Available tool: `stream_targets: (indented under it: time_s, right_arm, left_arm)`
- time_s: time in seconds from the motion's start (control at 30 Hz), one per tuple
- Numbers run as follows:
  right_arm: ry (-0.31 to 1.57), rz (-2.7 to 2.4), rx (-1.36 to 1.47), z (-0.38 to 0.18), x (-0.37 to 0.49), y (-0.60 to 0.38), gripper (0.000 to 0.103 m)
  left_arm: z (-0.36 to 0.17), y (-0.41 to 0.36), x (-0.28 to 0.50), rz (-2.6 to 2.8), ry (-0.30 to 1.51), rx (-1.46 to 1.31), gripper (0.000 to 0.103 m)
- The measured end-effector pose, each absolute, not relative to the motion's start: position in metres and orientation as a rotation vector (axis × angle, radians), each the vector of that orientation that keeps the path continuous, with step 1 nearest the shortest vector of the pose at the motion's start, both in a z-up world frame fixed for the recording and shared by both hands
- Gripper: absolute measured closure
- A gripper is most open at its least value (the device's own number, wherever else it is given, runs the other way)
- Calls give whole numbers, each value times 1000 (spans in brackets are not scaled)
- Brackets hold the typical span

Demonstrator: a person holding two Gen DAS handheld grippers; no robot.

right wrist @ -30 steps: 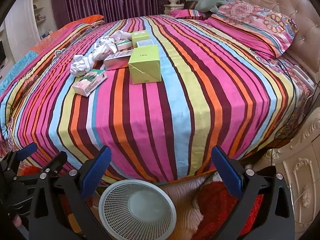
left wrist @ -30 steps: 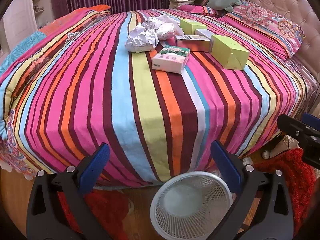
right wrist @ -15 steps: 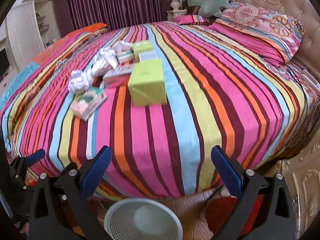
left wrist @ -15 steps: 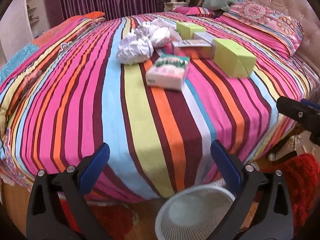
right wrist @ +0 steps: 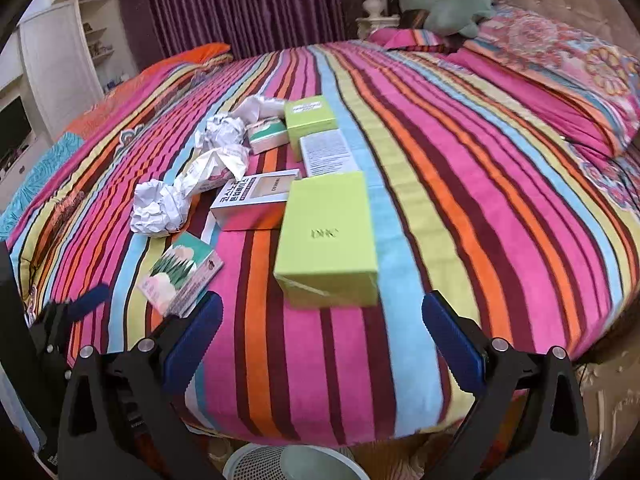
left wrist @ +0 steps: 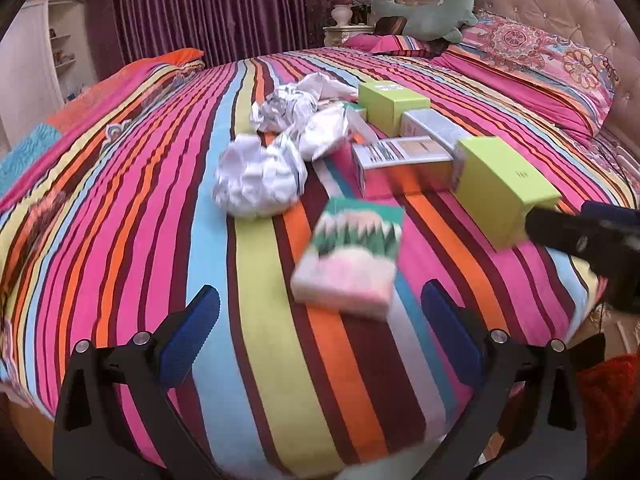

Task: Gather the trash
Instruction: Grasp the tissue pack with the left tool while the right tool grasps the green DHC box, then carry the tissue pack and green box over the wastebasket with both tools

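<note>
Both grippers are closer over the bed than before | left gripper (left wrist: 316, 312) wide open, empty; pack (left wrist: 348, 256) just ahead, between fingers, probably lengthwise | right gripper (right wrist: 320, 324) wide open, empty; green box (right wrist: 328, 240) just ahead | bin (right wrist: 292, 464) below.

I see a big bed with a striped blanket (left wrist: 256, 360) filling most of the frame. Purple curtains (left wrist: 208, 12) hang at the upper left. A green stuffed toy (left wrist: 436, 12) lies at the upper right, above a flowery pillow (left wrist: 532, 52). A white shelf (right wrist: 60, 60) stands at the far left.
</note>
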State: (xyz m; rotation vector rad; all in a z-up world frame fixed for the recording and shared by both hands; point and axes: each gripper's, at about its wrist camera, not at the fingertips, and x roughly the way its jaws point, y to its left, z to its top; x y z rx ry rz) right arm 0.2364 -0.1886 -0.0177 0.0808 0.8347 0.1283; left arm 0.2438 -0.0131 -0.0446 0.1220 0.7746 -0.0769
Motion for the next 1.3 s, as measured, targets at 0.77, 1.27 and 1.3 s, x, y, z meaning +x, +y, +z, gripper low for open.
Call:
stream_targets:
  time_s: [0.77, 1.27, 1.3]
  right_arm:
    - [977, 127, 36, -47, 293, -187, 48]
    - [909, 161, 128, -9, 253, -194, 48]
    - [900, 163, 127, -5, 248, -193, 48]
  left_arm:
    - [-63, -21, 288, -103, 877, 95, 44]
    - [-26, -7, 254, -92, 858, 11, 53]
    - [-24, -5, 250, -94, 854, 9, 53]
